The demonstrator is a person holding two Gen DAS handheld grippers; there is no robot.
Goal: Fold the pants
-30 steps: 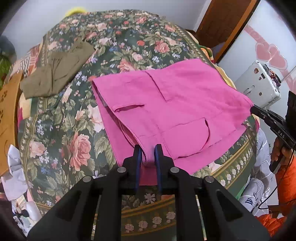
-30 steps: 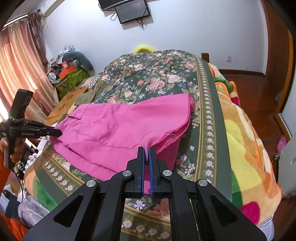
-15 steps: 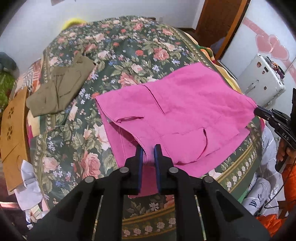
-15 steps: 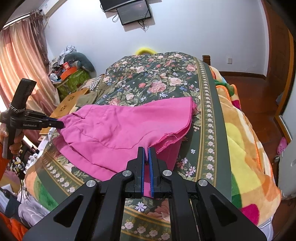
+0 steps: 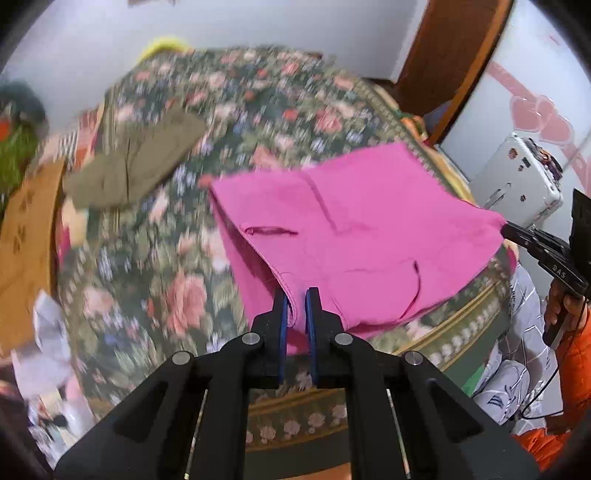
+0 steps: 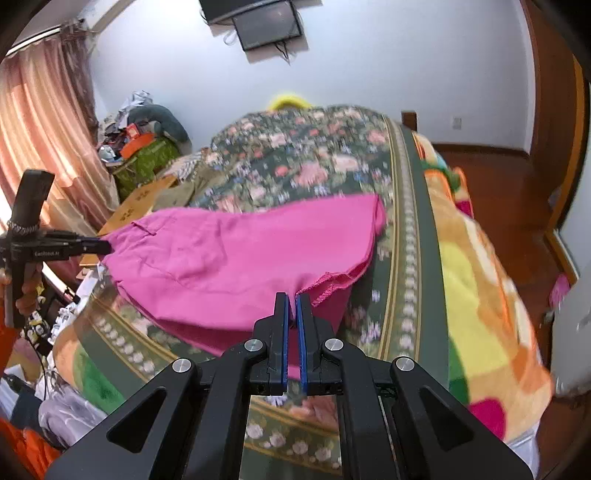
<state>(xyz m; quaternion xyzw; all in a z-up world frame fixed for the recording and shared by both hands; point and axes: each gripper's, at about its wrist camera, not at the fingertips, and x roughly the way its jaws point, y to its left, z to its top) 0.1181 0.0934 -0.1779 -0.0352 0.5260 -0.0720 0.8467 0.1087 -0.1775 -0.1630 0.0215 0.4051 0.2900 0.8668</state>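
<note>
On the floral bed point(image 5: 155, 258), two claws, left claw point(image 5: 296, 295) and right claw point(image 6: 291, 301), each pinch one pink pants point(image 5: 362, 221)

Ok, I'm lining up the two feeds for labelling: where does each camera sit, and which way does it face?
Left wrist: sits on the left gripper, looks down its fingers across the floral bed; its jaws pinch the pink pants; the person's right hand shows at the right edge.
Right wrist: sits on the right gripper, faces up the bed toward the wall screen; its jaws pinch a pants hem; the left hand shows at the left edge.
Shared: pants, bed, and each other's gripper.
</note>
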